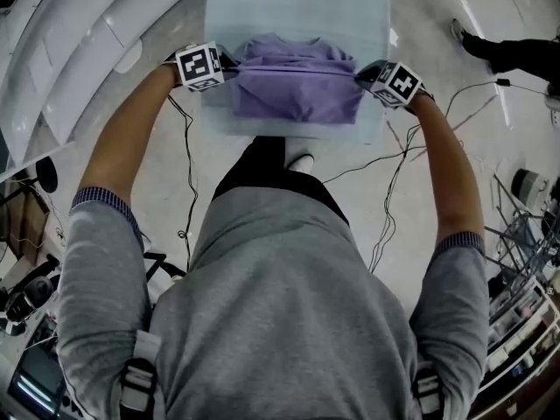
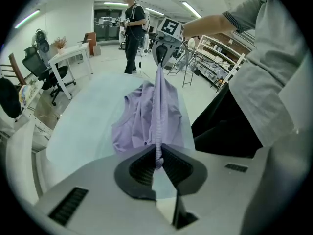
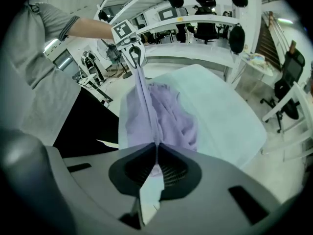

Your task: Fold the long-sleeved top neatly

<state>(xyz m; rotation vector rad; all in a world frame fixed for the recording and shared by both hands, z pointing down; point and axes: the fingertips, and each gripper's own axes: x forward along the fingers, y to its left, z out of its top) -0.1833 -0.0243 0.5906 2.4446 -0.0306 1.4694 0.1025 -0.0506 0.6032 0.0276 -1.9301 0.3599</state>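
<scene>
— Where's the purple top [image 1: 297, 90]?
— Partly folded on the pale table [image 1: 297, 7], close to its near edge. One fold is stretched taut between the grippers.
— And the hands?
— Both arms reach forward, tips angled down. The left gripper [image 2: 157, 163] and right gripper [image 3: 156, 153] are each clamped on that fold.
— Room?
— Bare tabletop beyond the top, narrow margins at the sides.

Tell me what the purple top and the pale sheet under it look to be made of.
The purple top looks like soft matte knit: it drapes in folds, its stretched edge finely ribbed. The pale sheet is smooth, flat, faintly gridded: perhaps a plastic or coated mat, maybe cloth.
</scene>
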